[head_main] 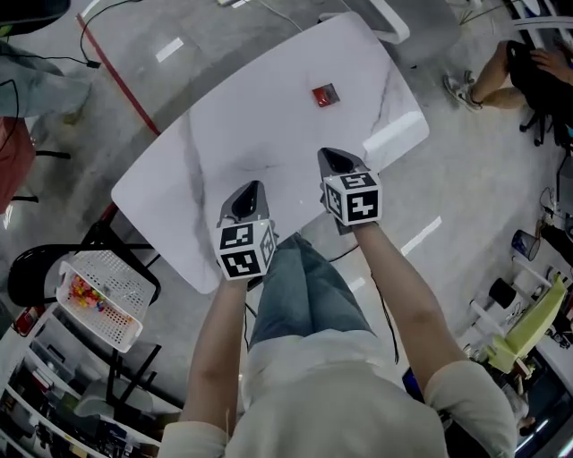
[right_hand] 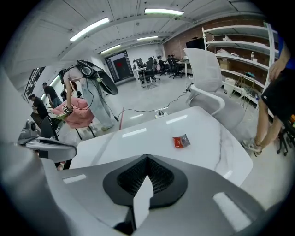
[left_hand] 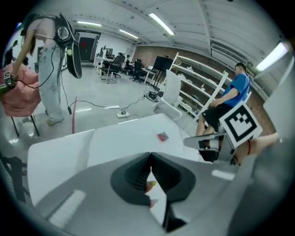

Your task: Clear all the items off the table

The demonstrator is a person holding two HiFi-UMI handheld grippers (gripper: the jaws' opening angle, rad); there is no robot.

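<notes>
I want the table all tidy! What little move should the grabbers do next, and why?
Probably reach the right gripper forward toward the red packet while opening its jaws. The packet looks like the only thing on the white table, the right gripper is nearer to it, and its jaws are shut and empty.

Packet [head_main: 325,95] on table's [head_main: 269,143] far side, basket [head_main: 109,263] left

Tables: one, white marble-look table [head_main: 269,107].
Items on it: one, a red packet [head_main: 325,95].
Grippers: two, the left gripper [head_main: 251,192] and the right gripper [head_main: 331,157], one marker cube [head_main: 245,250] on each.
Baskets: one white basket [head_main: 107,295], on the floor, holding coloured bits too small to count.
Chairs at the far end: one white chair [head_main: 389,18].
</notes>
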